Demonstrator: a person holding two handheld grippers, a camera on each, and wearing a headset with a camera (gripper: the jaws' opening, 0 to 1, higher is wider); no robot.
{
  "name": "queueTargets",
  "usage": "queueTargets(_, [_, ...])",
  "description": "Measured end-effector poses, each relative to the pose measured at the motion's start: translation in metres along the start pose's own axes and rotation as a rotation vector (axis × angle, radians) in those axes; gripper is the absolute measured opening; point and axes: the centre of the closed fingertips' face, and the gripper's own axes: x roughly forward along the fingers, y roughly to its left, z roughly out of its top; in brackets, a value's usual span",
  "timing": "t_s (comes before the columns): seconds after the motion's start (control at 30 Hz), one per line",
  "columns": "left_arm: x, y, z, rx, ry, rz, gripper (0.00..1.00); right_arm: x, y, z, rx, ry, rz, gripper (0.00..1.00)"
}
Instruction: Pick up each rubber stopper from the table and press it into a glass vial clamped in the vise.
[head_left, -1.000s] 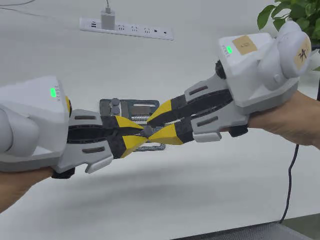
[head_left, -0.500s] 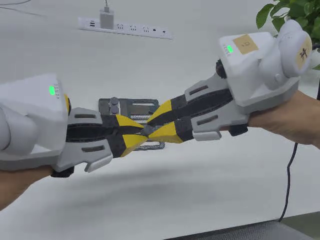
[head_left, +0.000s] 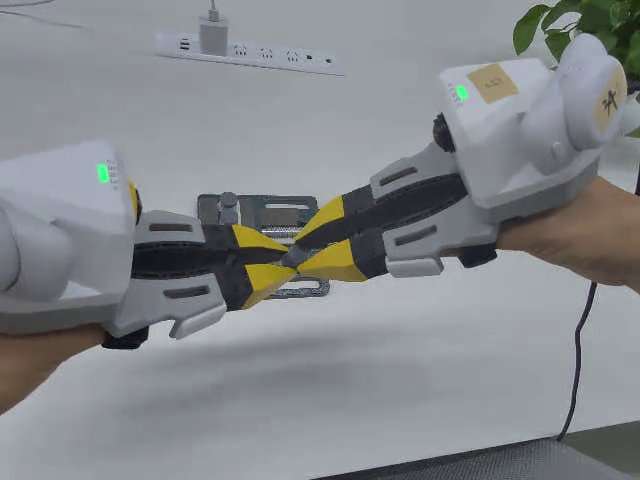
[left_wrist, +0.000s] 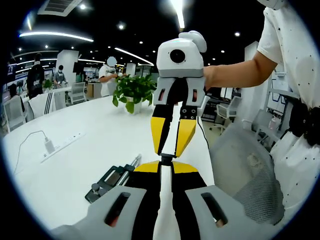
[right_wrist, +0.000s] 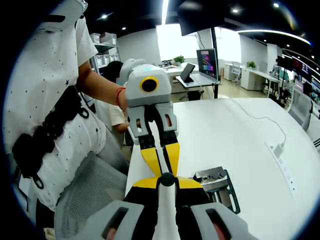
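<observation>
A small grey rubber stopper (head_left: 293, 257) hangs in the air between the two grippers, which meet tip to tip above the table. My left gripper (head_left: 285, 260) comes in from the left and my right gripper (head_left: 302, 255) from the right. Both pairs of yellow-tipped jaws close to a point on the stopper. In the right gripper view the stopper (right_wrist: 167, 179) is a dark ball at my own tips, with the left gripper's tips on its far side. The metal vise (head_left: 262, 212) lies on the table just behind the tips. I cannot make out a vial in it.
A white power strip (head_left: 250, 52) with a charger plugged in lies at the back of the white table. A green plant (head_left: 560, 25) stands at the back right. A black cable (head_left: 580, 340) hangs off the right edge. A mesh chair (left_wrist: 245, 175) stands beside the table.
Both grippers stay tip to tip on the stopper. The pair has drifted very slightly, and the head camera has shifted a little.
</observation>
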Motion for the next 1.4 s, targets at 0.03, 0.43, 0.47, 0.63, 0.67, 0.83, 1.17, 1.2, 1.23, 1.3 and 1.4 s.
queueTargets(0.03, [0.0, 0.0, 0.0, 0.001, 0.001, -0.002, 0.03, 0.0, 0.0, -0.001, 0.0, 0.002, 0.002, 0.08])
queueTargets(0.43, [0.0, 0.0, -0.001, -0.001, 0.004, -0.015, 0.03, 0.001, -0.001, -0.002, -0.005, 0.001, 0.006, 0.06])
queueTargets(0.47, [0.0, 0.0, -0.001, -0.002, 0.005, -0.014, 0.03, 0.001, -0.001, -0.002, -0.007, 0.001, 0.005, 0.06])
queueTargets(0.63, [0.001, 0.0, -0.003, -0.001, 0.006, -0.013, 0.03, 0.002, 0.001, -0.002, -0.007, 0.009, 0.005, 0.06])
queueTargets(0.67, [0.001, 0.0, -0.004, -0.002, 0.006, -0.012, 0.03, 0.003, 0.001, -0.003, -0.007, 0.01, 0.004, 0.06])
queueTargets(0.83, [0.0, -0.001, -0.006, -0.006, 0.006, -0.011, 0.04, 0.005, 0.001, -0.004, -0.003, 0.016, 0.005, 0.06])
queueTargets(1.17, [-0.004, -0.001, -0.009, -0.008, 0.001, -0.008, 0.04, 0.009, 0.002, -0.003, -0.001, 0.021, 0.01, 0.05])
queueTargets(1.2, [-0.004, -0.001, -0.01, -0.007, 0.001, -0.007, 0.04, 0.009, 0.002, -0.003, -0.001, 0.022, 0.01, 0.05])
queueTargets(1.23, [-0.004, -0.002, -0.01, -0.003, 0.002, -0.006, 0.04, 0.01, 0.002, -0.004, -0.001, 0.024, 0.011, 0.05])
queueTargets(1.3, [-0.005, -0.002, -0.011, 0.001, 0.003, -0.005, 0.04, 0.011, 0.001, -0.004, 0.001, 0.026, 0.012, 0.06])
queueTargets(1.4, [-0.006, -0.002, -0.011, 0.006, 0.004, -0.005, 0.04, 0.012, 0.001, -0.004, 0.0, 0.03, 0.012, 0.06])
